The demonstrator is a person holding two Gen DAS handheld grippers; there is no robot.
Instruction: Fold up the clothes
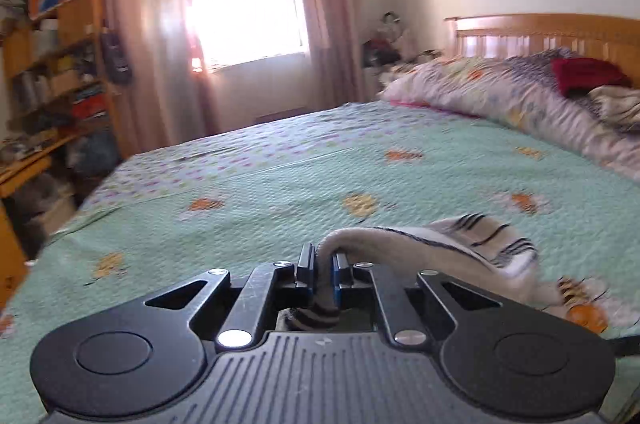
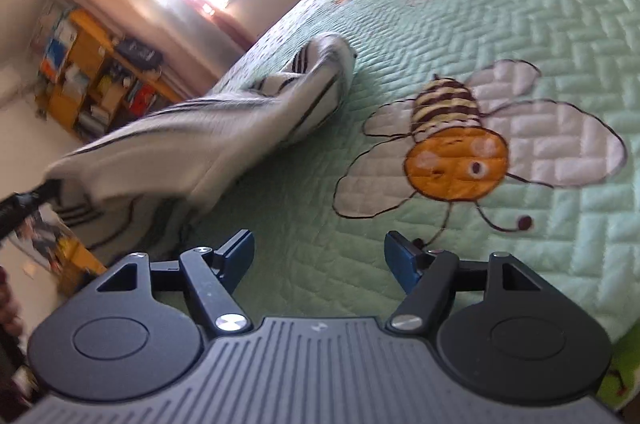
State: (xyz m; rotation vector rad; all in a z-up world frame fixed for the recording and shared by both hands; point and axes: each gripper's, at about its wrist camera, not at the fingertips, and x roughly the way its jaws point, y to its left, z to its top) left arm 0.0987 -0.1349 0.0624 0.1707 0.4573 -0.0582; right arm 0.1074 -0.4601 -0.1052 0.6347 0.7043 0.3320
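A white garment with thin black stripes (image 1: pixel 460 244) lies partly on the green quilted bedspread (image 1: pixel 280 184). My left gripper (image 1: pixel 324 264) is shut on one edge of it, and the cloth rises from the bed into the jaws and drapes off to the right. In the right wrist view the same striped garment (image 2: pixel 192 140) hangs lifted at the left, with its far end resting on the bed. My right gripper (image 2: pixel 319 256) stands open low over the bedspread (image 2: pixel 560 4), nothing between its fingers, beside a stitched bee (image 2: pixel 460 152).
A rolled floral duvet (image 1: pixel 500 92) and a red cloth (image 1: pixel 584 74) lie by the wooden headboard (image 1: pixel 540 32). Cluttered wooden shelves (image 1: pixel 60 64) stand left of the bed, and a bright curtained window (image 1: pixel 244 8) is behind it.
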